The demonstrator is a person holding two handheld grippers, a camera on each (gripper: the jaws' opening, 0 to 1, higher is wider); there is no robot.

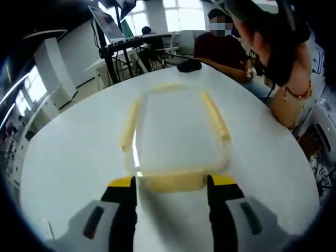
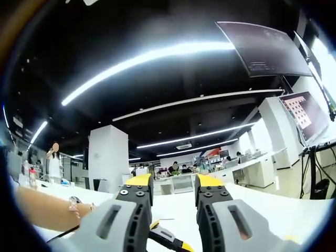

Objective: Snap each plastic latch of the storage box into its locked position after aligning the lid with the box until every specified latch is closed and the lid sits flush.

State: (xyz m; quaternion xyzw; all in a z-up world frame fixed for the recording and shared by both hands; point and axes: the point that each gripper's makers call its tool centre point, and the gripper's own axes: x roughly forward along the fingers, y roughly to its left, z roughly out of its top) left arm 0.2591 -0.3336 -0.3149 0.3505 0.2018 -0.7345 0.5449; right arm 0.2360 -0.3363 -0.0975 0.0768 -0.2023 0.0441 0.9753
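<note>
The clear storage box with its lid on sits on the white worktop, its four yellow latches along the edges; the near latch lies between the left gripper fingers, which stand spread to either side of it (contact cannot be told); beyond the box a dark object rests near two people at the far edge; the right gripper is tilted up toward the ceiling lights, fingers apart and holding nothing.
</note>
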